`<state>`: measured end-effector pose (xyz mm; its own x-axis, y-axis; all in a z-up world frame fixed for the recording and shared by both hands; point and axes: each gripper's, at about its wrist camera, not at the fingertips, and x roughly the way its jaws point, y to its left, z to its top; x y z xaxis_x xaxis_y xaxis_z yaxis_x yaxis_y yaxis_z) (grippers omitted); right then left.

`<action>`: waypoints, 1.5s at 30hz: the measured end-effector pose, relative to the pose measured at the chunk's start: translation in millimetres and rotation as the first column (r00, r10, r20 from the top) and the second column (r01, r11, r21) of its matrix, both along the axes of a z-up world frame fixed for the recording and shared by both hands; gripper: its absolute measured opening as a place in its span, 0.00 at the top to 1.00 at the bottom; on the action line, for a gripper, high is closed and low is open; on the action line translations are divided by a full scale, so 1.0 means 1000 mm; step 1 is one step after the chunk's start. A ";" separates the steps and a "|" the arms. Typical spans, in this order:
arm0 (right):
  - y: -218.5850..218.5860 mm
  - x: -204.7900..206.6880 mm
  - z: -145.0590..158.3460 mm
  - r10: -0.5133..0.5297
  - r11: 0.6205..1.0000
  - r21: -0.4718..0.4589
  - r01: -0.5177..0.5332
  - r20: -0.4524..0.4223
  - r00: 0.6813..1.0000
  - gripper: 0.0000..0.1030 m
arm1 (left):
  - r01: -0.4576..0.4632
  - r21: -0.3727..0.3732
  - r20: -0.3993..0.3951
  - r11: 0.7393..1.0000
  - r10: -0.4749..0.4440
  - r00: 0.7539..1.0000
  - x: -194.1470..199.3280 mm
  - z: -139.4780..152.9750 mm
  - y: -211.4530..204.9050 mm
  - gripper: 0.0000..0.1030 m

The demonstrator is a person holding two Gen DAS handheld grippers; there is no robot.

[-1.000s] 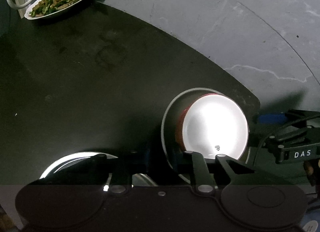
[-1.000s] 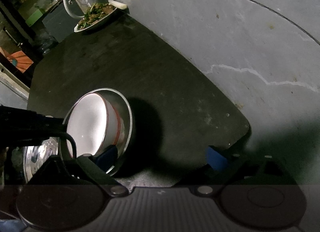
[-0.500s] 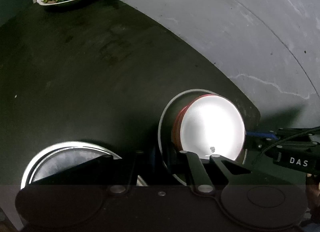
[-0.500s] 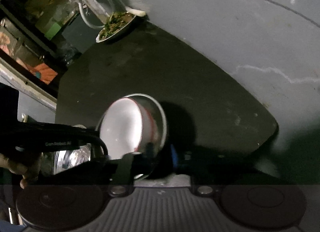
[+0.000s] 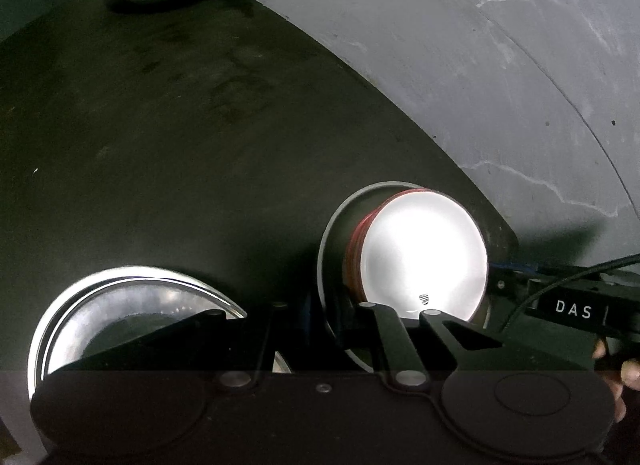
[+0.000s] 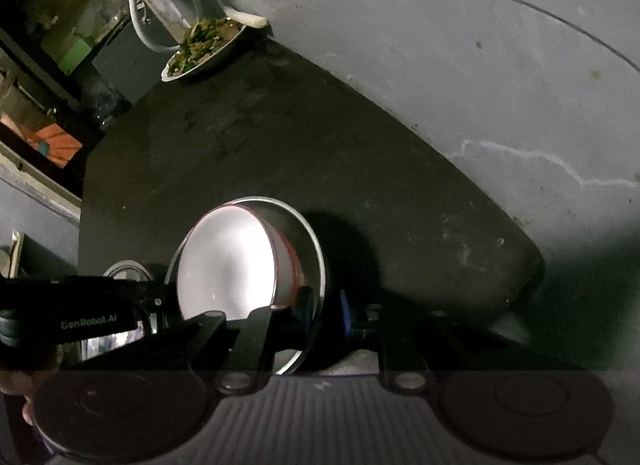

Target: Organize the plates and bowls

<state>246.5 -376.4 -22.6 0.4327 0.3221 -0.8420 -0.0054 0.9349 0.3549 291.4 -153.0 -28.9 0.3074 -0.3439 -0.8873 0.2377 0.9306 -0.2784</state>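
- Steel bowl [image 5: 336,233], with the white bowl [image 5: 424,249] nested inside, sits near the right-hand corner of the surface [image 5: 160,125].
- My left tool [image 5: 332,307] is clamped on its near rim. My right tool [image 6: 340,303] has the right-side rim between jaws that are opening slightly.
- I'd re-tighten, then lift level so the inner bowl can't slide.
- Clear room lies mid-surface; another steel dish [image 5: 120,301] sits close on the left.

The steel pan [image 5: 332,249] has a dull, brushed metal wall; the white bowl [image 5: 424,253] in it is glossy with a red outside. The steel plate [image 5: 120,305] shines. The dark tabletop [image 5: 180,125] is matt, the grey concrete floor [image 5: 480,65] rough and cracked.
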 end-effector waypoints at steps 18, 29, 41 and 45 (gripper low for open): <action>-0.009 -0.004 -0.003 -0.047 0.996 0.071 0.048 -0.024 0.999 0.90 | -0.097 -0.011 -0.014 0.995 0.097 0.995 -0.008 0.010 -0.001 0.92; -0.008 -0.006 0.011 -0.034 0.997 0.072 0.034 0.004 0.999 0.90 | -0.145 -0.039 -0.001 0.989 0.145 0.989 -0.012 0.024 0.009 0.93; 0.007 0.001 0.027 0.027 0.997 0.071 -0.030 0.034 0.999 0.90 | -0.213 -0.059 0.039 0.975 0.215 0.976 -0.021 0.044 0.032 0.92; 0.017 0.006 0.033 0.062 0.995 0.071 -0.065 0.047 0.997 0.90 | -0.247 -0.059 0.049 0.967 0.250 0.967 -0.027 0.050 0.043 0.93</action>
